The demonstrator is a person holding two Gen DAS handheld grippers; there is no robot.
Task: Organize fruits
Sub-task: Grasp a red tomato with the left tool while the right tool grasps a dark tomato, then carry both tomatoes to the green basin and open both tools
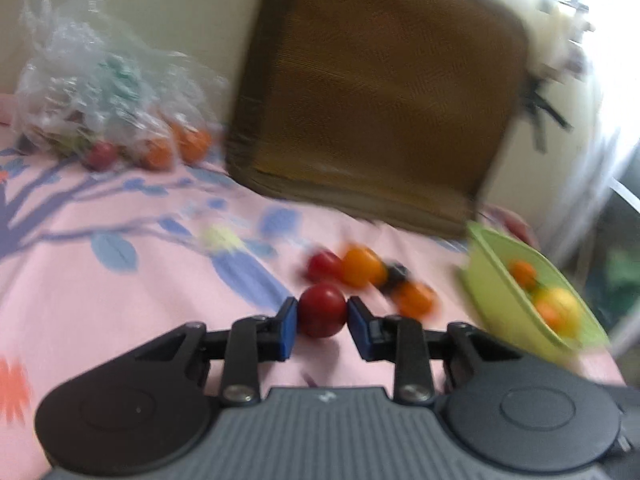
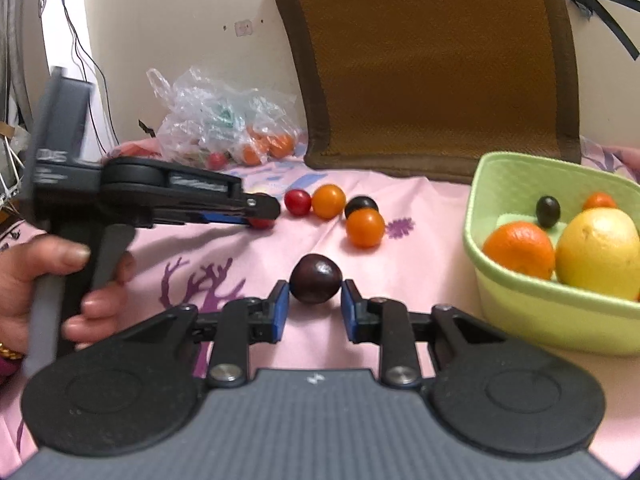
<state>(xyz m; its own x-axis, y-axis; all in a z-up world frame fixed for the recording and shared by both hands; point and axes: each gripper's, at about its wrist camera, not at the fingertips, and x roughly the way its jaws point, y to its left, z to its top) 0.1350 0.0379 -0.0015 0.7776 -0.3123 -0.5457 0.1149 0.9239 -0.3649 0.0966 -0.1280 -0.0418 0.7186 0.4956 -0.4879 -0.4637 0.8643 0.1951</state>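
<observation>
Fingers on the left gripper (image 1: 322, 316) are clamped on a red fruit (image 1: 322, 310), pads tight on both sides. Right gripper (image 2: 314, 301) straddles a dark plum (image 2: 315, 278) on the pink sheet (image 2: 420, 248); pads look touching or very close, can't tell if it's truly pinched. Both fruits look small, round, smooth-skinned, so likely light, slippery and bruisable: grip across the widest part, gentle squeeze. Green bowl (image 2: 520, 304) on the right holds an orange (image 2: 520, 248), a yellow citrus (image 2: 600, 252), a dark grape-like fruit (image 2: 547, 211) and another small orange one. Plastic bag (image 2: 216, 116) at the back has more fruit inside. Four loose pieces sit between bag and bowl.
</observation>
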